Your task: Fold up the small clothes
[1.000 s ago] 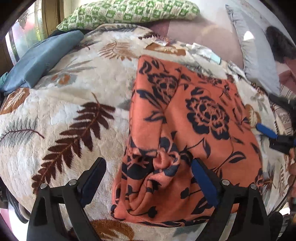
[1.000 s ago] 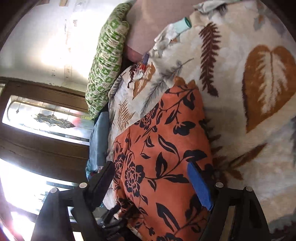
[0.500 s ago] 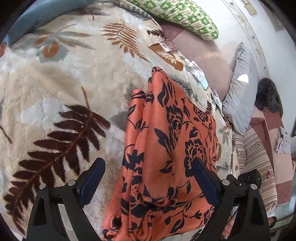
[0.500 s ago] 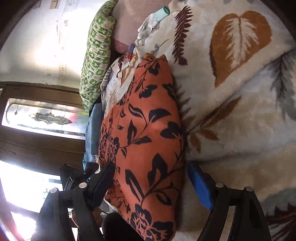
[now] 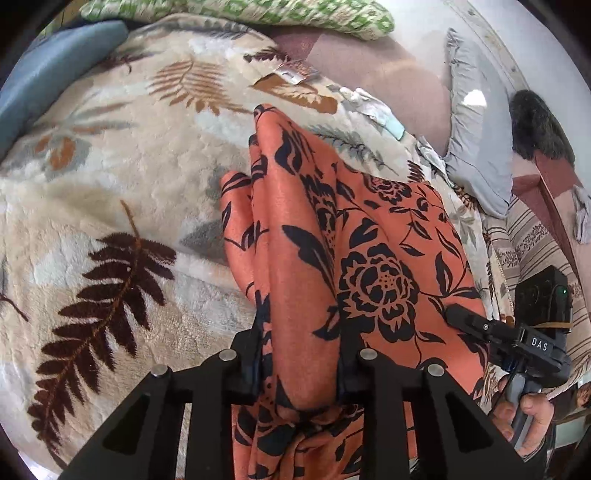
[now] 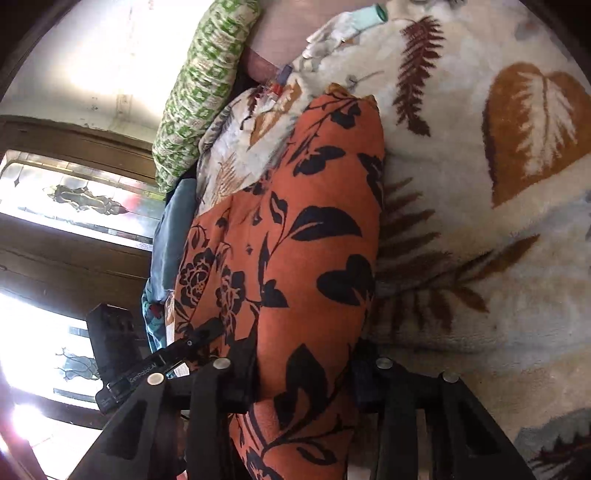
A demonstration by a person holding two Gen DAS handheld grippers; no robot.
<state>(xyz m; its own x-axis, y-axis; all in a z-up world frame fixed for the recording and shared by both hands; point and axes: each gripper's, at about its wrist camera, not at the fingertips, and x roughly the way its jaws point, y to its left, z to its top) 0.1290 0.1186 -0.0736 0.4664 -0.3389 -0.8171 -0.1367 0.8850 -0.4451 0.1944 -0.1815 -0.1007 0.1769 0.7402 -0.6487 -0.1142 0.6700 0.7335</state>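
garment: an orange cloth with black flowers (image 5: 354, 236) lies on the leaf-print blanket (image 5: 122, 192) of a bed; it runs from the near edge of the left wrist view up towards 12 o'clock, where a pointed corner ends short of the green pillow (image 5: 266, 14).
left gripper: (image 5: 301, 360) its jaws are closing, with a thick bunched ridge of the cloth between them; the pads look pressed into the fabric.
right gripper: (image 6: 303, 373) its jaws are closing too, on a rounded roll of the same cloth; the fabric fills the gap from pad to pad.
other hand's tool: the right gripper also shows at 4 o'clock in the left wrist view, at the cloth's side edge, with fingers (image 5: 528, 413) of the person on its handle.
risk, uneven bite: each gripper seems to hold a wad of several layers rather than one clean edge; a lift could drop inner layers and leave the fold lopsided.
risk, slip: the cloth looks smooth and thin; if the two hands pull apart, it could slide out from between the pads.
risk, blanket: the plush blanket lies just under the cloth at 6 o'clock; a low bite might catch its pile and drag it along.
risk, far corner: the loose corner at 12 o'clock is unheld and may trail or twist.
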